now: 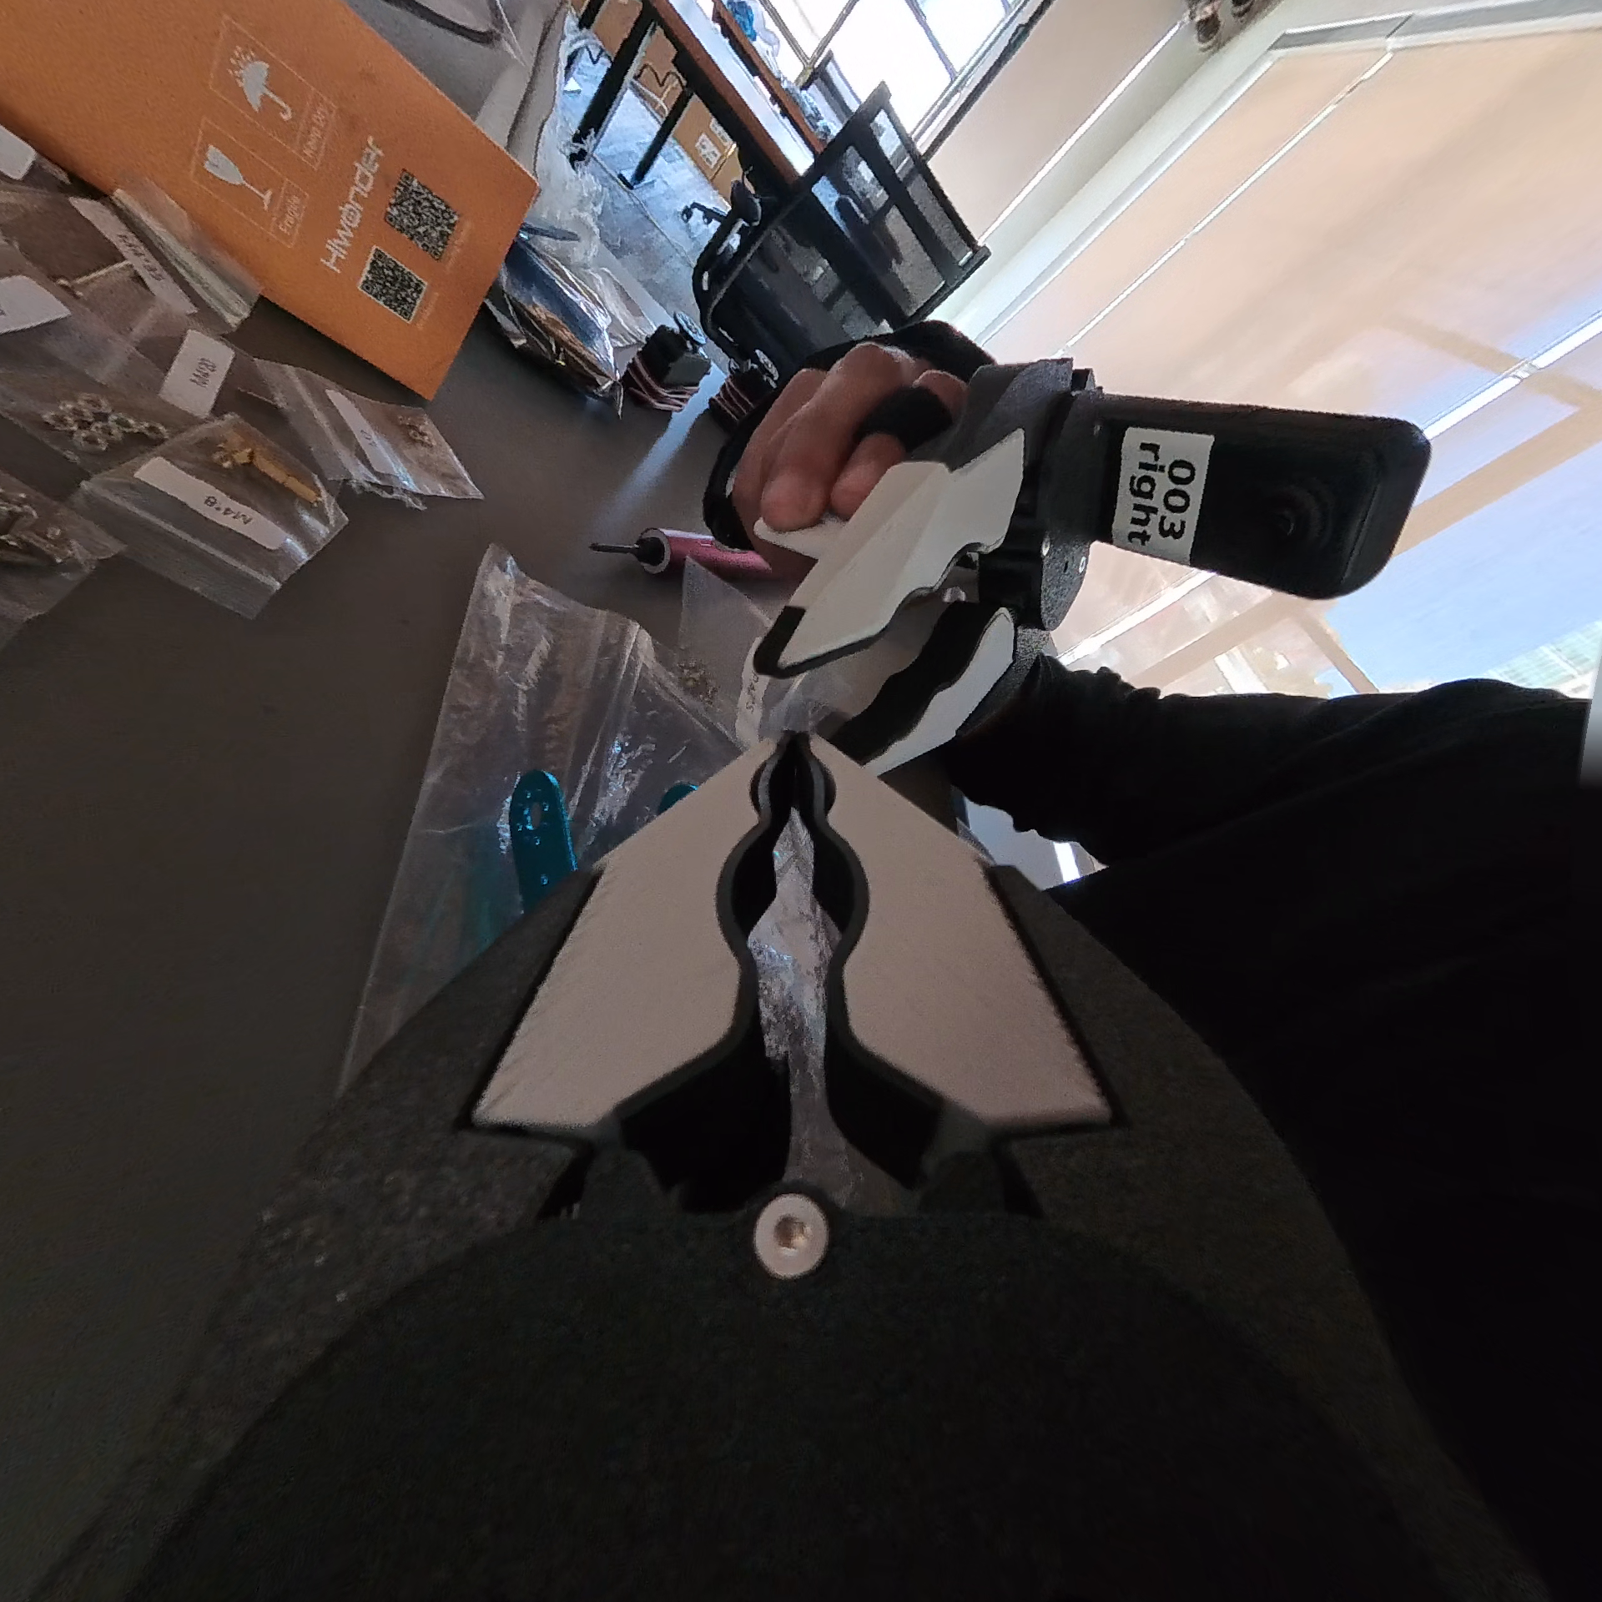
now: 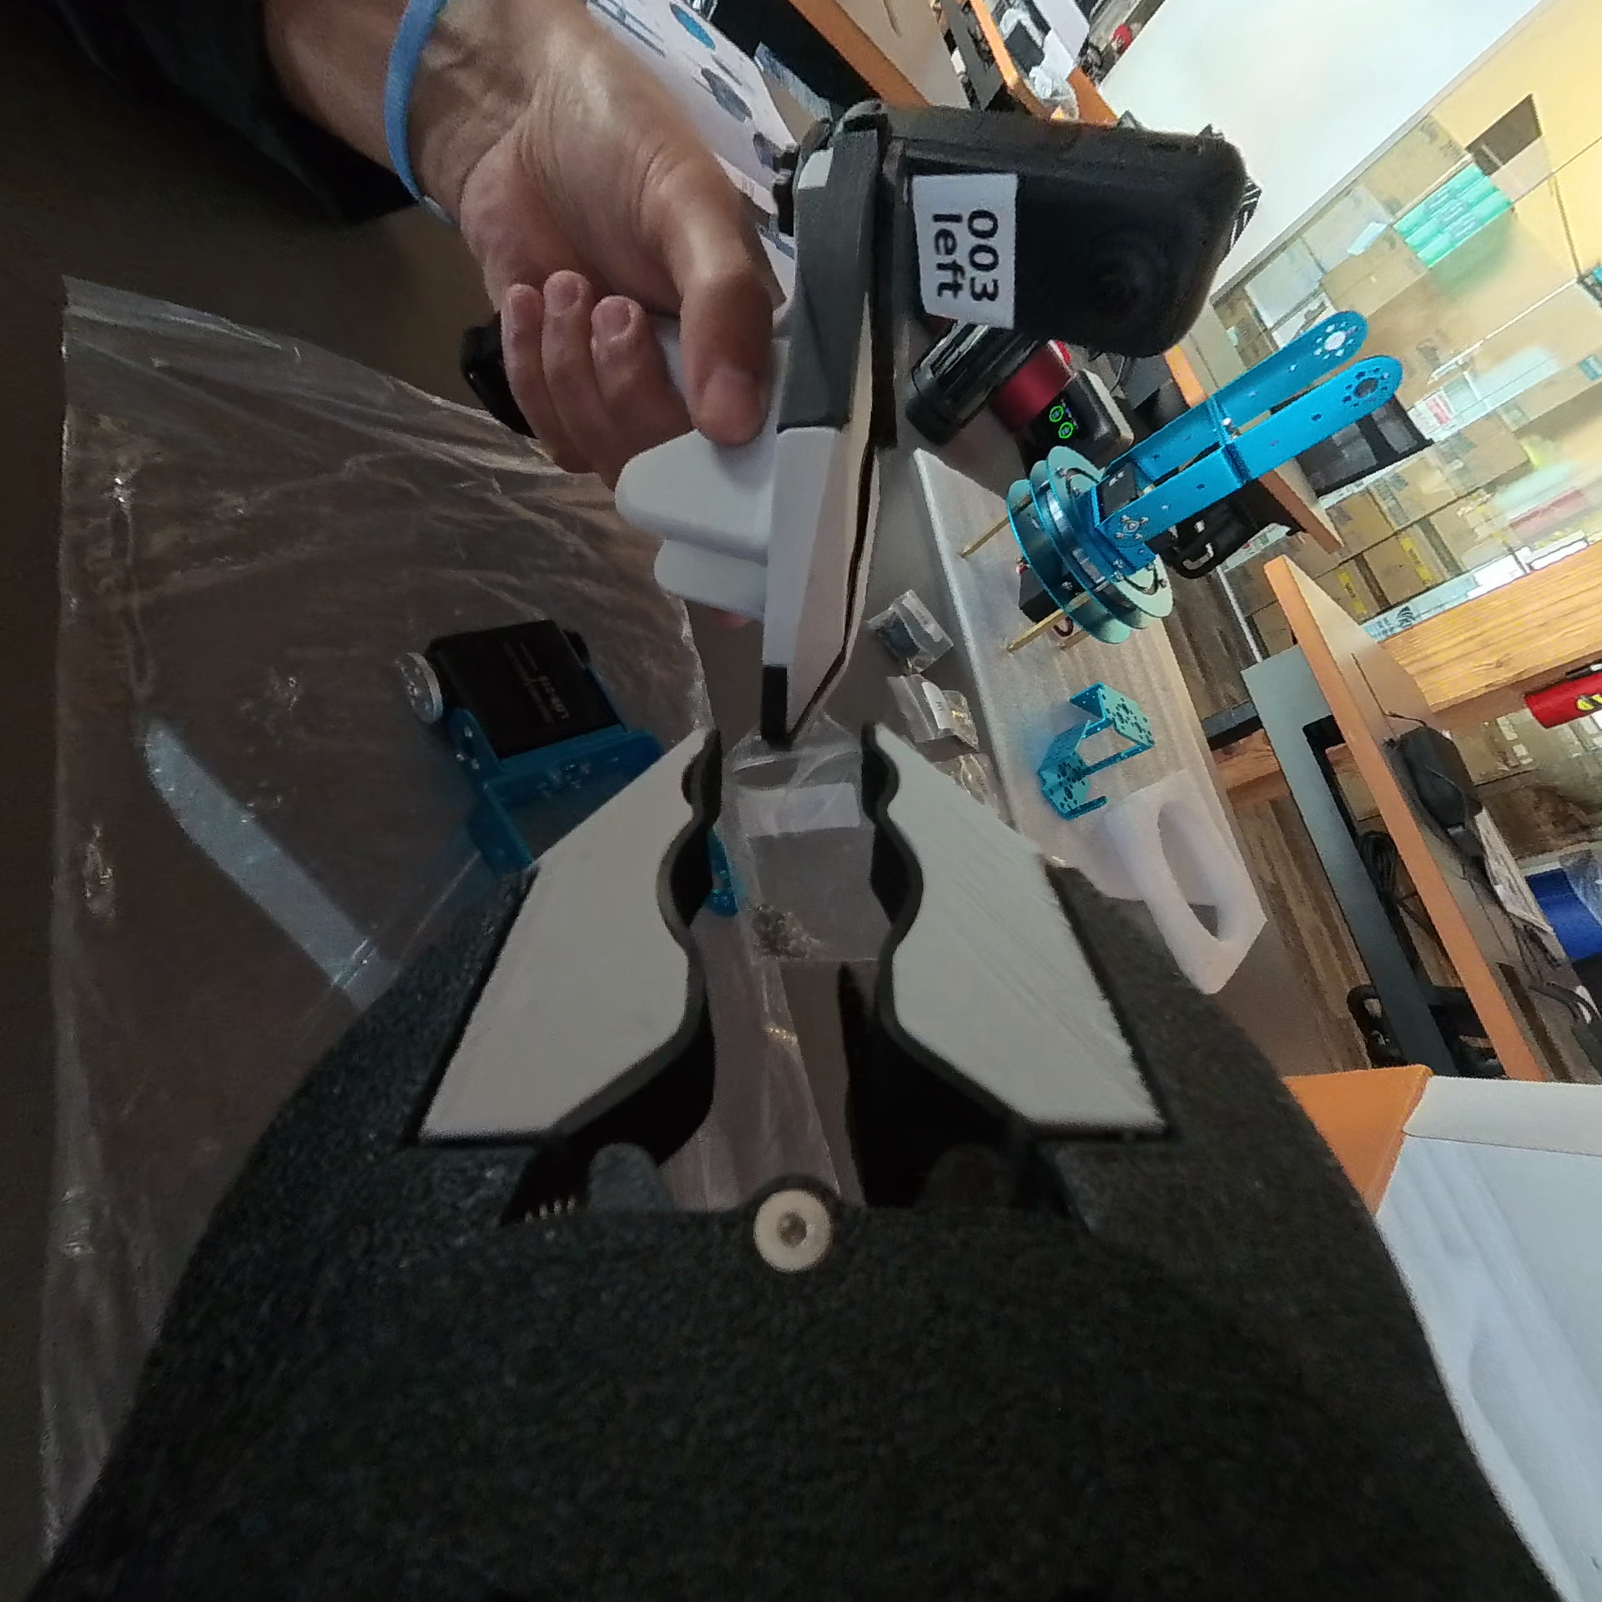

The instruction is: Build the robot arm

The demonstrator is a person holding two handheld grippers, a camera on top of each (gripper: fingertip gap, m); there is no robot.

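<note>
Left gripper (image 1: 796, 752): jaws pinched together on the top edge of a small clear bag (image 1: 793, 971), plastic running down the slot between the fingers. In the right wrist view the same gripper (image 2: 784, 737) comes in from above, tip clamped on the small bag (image 2: 797, 815), which hangs between the right gripper's fingers.

Right gripper (image 2: 793, 745): jaws apart, one finger on each side of the small bag, not touching it as far as I can tell. A few small dark screws (image 2: 780, 926) sit at the bottom of the bag (too small to tell the type). From the left wrist view the right gripper (image 1: 802, 693) sits just beyond the left tips, at the bag's top edge.

Below and left: large clear bag (image 2: 260, 537) lying flat on the dark surface (image 1: 217, 780), holding a black servo (image 2: 520, 685) in a blue bracket (image 2: 555, 771).

Further out, right wrist view: loose blue bracket (image 2: 1097, 750) on a white foam sheet (image 2: 1196, 875), then a blue turntable assembly (image 2: 1118, 520) with two upright blue arms.

Further out, left wrist view: pink screwdriver (image 1: 693, 552) near the person's right hand (image 1: 823, 451), small labelled hardware bags (image 1: 208, 520) to the left, orange box (image 1: 286, 165) behind them.
</note>
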